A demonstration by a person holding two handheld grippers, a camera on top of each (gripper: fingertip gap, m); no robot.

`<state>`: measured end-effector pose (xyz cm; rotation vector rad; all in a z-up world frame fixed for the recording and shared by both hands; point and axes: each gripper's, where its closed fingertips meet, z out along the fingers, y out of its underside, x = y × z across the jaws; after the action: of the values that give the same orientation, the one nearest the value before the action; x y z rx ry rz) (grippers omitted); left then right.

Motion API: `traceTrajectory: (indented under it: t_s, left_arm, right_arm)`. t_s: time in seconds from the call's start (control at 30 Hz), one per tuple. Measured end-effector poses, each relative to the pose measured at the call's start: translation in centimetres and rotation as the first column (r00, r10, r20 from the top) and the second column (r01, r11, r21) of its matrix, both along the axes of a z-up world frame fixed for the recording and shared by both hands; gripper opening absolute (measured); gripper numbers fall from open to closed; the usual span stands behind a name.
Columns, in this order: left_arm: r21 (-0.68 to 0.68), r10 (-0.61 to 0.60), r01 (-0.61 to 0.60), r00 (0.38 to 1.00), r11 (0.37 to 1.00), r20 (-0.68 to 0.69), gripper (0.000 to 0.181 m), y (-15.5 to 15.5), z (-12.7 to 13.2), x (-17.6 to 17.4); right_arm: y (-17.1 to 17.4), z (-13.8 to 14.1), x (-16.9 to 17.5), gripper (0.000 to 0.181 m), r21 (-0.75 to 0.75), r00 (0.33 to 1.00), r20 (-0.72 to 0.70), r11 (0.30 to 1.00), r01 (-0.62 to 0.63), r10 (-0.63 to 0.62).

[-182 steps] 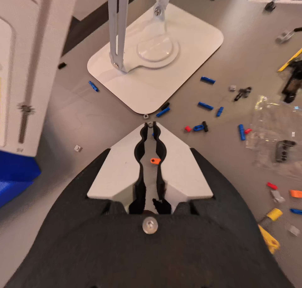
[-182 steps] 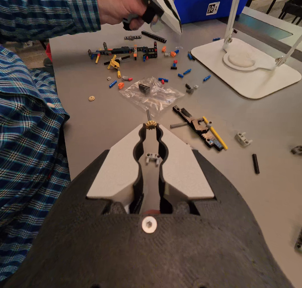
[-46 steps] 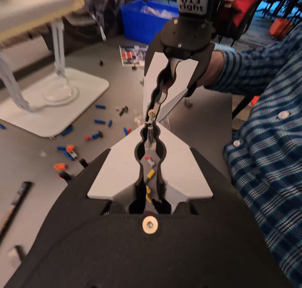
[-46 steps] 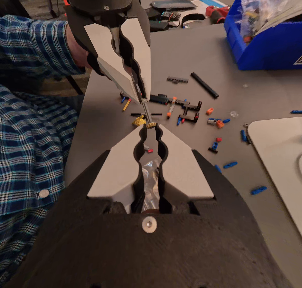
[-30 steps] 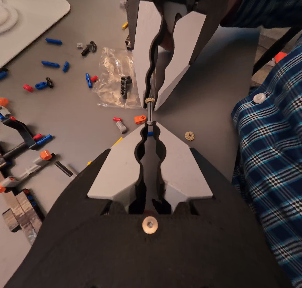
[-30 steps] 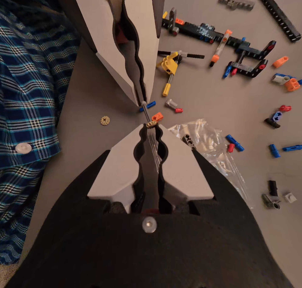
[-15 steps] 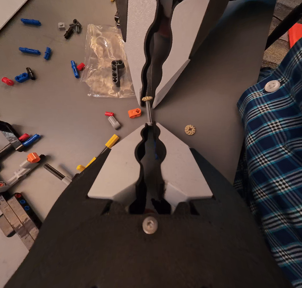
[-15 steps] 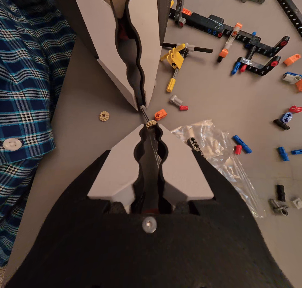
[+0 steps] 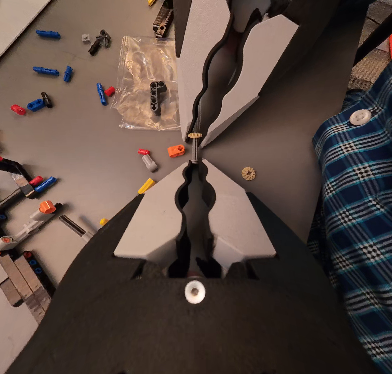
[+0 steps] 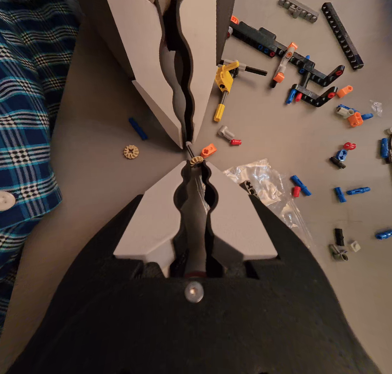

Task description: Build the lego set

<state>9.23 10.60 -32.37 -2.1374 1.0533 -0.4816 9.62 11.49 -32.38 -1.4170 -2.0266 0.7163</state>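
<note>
Grippers met tip to tip above a grey table [image 9: 63, 143], joined by a thin dark axle [image 9: 194, 150] that served as the landmark. The left gripper [image 9: 194, 162] had its fingers pressed together on the axle's near end, where a small grey bush sat. The right gripper [image 10: 195, 162] pinched a tan gear [image 10: 195, 159] threaded on the axle's other end, its fingers closed around the gear's rim. Seen from the left wrist camera, an orange connector [image 9: 176, 151] lay just left of the axle, with a red pin [image 9: 143, 151] and a grey pin [image 9: 149, 162] a little farther left. A second tan gear [image 9: 248, 173] lay loose on the table to the axle's right, near a blue plaid shirt [image 9: 360, 194] at the table edge. A clear plastic bag [image 9: 146, 84] holding a black angled beam [image 9: 157, 95] lay up and left of the axle, partly hidden behind the right gripper's finger. Blue pins [image 9: 45, 71] were scattered farther left. From the right wrist camera, a yellow connector assembly [image 10: 223, 81] and a black beam frame [image 10: 307, 71] lay beyond the axle, to the right of the left gripper's fingers, and nothing came between the two grippers except the axle itself.
</note>
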Motion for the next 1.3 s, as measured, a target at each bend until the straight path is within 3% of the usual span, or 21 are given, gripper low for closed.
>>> traceTrajectory:
  t_s: [0.77, 1.0, 1.3]
  left_arm:
    - [0.097, -0.020, 0.020, 1.000, 0.995, -0.006, 0.002, 1.4, 0.9, 1.4]
    - [0.159, -0.008, -0.001, 0.999, 0.987, 0.051, 0.004, 2.4, 3.6, 1.4]
    - [0.212, 0.027, -0.043, 0.997, 0.976, 0.077, 0.001, 3.6, 7.3, 0.1]
  right_arm:
    - [0.5, 0.1, 0.2, 0.008, -0.075, 0.999, -0.021, 0.997, 0.023, -0.025]
    - [1.4, 2.6, 0.3, 0.008, -0.152, 0.992, -0.108, 0.987, 0.043, -0.060]
    - [2.8, 6.4, -0.6, 0.009, -0.137, 0.985, -0.160, 0.990, 0.041, -0.063]
